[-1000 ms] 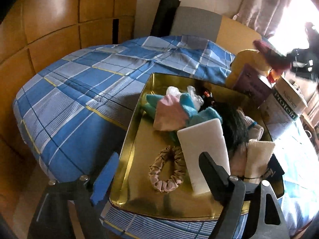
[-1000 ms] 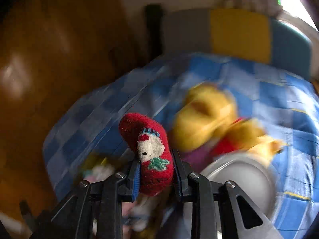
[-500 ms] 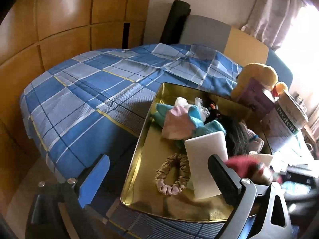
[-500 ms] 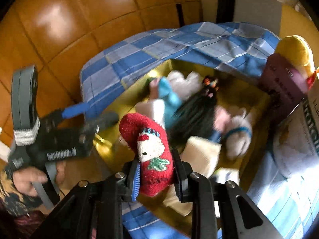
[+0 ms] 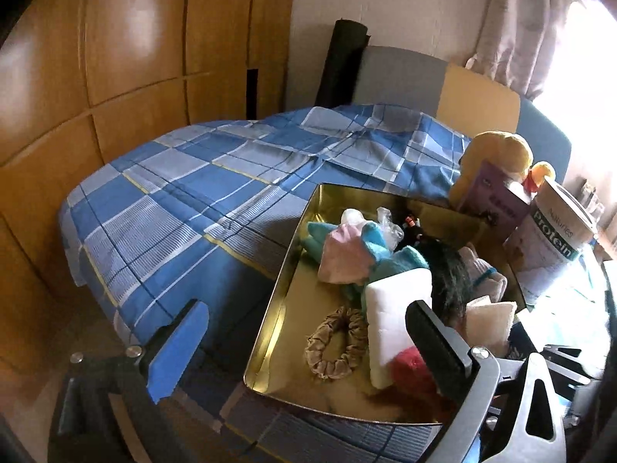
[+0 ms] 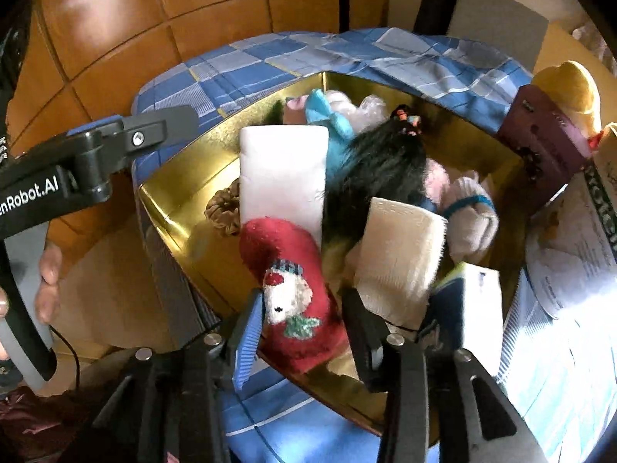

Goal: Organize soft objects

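Observation:
A gold tray (image 6: 173, 208) on the bed holds soft things: a white sponge (image 6: 283, 169), a scrunchie (image 6: 223, 208), a teal and pink toy (image 6: 327, 115), black hair (image 6: 381, 166), a beige cloth (image 6: 397, 254). A red Christmas sock (image 6: 293, 289) lies at the tray's near edge between the fingers of my right gripper (image 6: 304, 328), whose jaws stand apart around it. In the left wrist view the tray (image 5: 277, 308) and sock (image 5: 408, 366) show; my left gripper (image 5: 304, 343) is open and empty at the tray's near left side.
A yellow plush toy (image 5: 497, 154), a purple box (image 5: 493, 200) and a protein tub (image 5: 551, 239) stand beyond the tray on the right. The blue checked bedspread (image 5: 193, 208) stretches left. Wooden wardrobe panels (image 5: 115, 58) lie behind.
My right gripper carried the red sock down into the tray's near edge and its jaws have opened off it. The left gripper stayed open, shifting slightly.

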